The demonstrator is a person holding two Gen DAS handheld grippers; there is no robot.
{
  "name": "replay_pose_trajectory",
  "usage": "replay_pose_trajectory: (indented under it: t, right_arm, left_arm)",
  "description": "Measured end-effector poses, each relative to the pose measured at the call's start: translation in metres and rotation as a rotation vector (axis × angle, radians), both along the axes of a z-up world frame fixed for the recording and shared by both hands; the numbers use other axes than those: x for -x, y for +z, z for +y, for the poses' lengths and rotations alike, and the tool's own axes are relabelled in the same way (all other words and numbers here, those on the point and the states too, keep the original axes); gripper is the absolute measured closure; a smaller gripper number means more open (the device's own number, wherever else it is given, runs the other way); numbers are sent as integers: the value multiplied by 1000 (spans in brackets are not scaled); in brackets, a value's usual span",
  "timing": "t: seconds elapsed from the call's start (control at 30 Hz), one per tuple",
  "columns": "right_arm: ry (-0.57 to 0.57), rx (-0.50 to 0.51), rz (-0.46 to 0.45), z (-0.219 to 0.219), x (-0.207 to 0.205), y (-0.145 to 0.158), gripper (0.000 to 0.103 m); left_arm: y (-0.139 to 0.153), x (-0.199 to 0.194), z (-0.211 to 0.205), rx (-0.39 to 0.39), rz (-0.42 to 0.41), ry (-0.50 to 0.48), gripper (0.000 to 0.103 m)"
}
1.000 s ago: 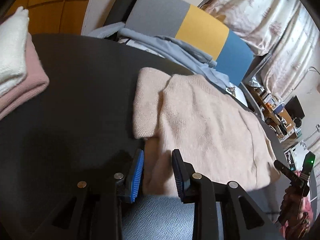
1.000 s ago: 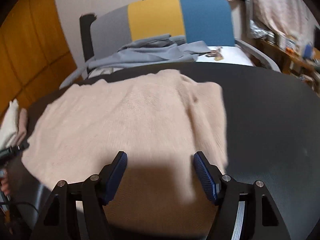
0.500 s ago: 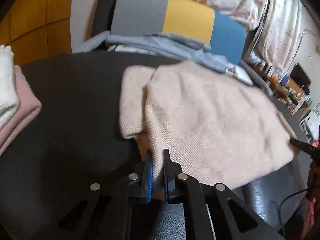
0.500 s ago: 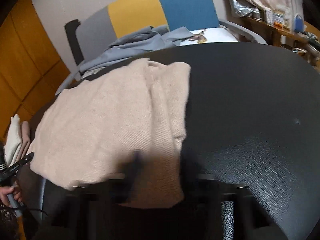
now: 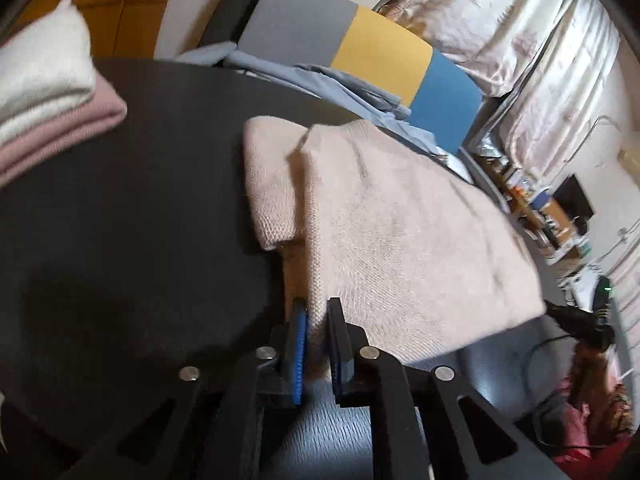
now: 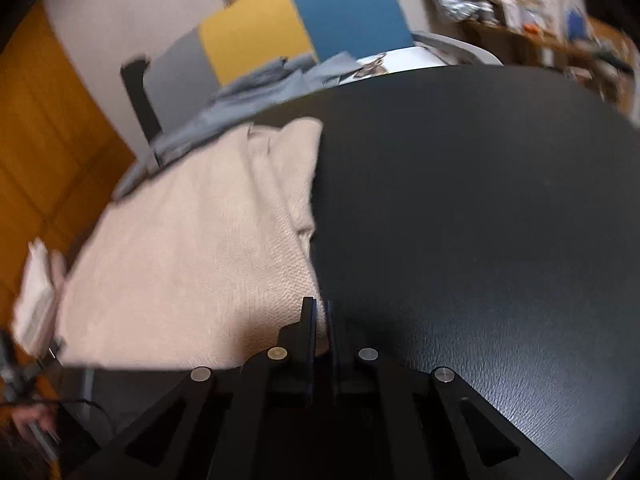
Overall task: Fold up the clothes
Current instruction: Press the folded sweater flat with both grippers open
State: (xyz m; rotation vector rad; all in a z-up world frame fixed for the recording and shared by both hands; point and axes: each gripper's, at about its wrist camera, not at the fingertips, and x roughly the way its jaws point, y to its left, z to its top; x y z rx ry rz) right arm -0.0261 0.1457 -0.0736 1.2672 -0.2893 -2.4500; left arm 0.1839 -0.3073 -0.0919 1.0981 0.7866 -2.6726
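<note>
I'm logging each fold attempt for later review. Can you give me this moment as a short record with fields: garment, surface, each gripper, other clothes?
garment: beige knit sweater, spread flat, sleeve folded in
surface: dark round table
left gripper: jaws opening slightly, the sweater's near edge between them
right gripper: shut on the sweater's near corner
other clothes: folded white and pink stack at table's edge; grey garment on the chair behind

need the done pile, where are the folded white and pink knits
In the left wrist view, the folded white and pink knits sit stacked at far left on the round black table, apart from the beige sweater.
</note>
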Motion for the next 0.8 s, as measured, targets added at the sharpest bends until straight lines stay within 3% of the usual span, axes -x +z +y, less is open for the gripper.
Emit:
replay_pose_trajectory:
  t: [0.1,0.2,0.27,0.43,0.53,0.63,0.7,0.77,0.8]
  right_arm:
    - [-66,-9,6,8,-2,10,77]
    - [-80,-27,121,3,-9,42,77]
    - [-13,-27,187,-19,-6,62,77]
    - [199,-74,208,-114,28,68,66]
    - [303,-132,203,-168,48,53,57]
    - [369,-208,205,-206,62,35,55]
    - [376,-291,186,-215,70,22,54]
    - [315,-258,166,-194,78,11,45]
    - [260,-195,139,-177,83,7,39]
  left_arm:
    - [20,-15,-8,102,-24,99,88]
    - [52,-17,-10,187,83,175,87]
    - [68,8,-3,201,123,145,85]
    - [68,109,43,343,29,-15,85]
    - [43,155,68,499,-116,-66,84]
    - [29,155,72,593,-124,-35,76]
    - [27,141,64,553,-111,-11,75]
    - [25,124,53,474,-78,13,68]
    - [25,116,48,435,-61,24,67]
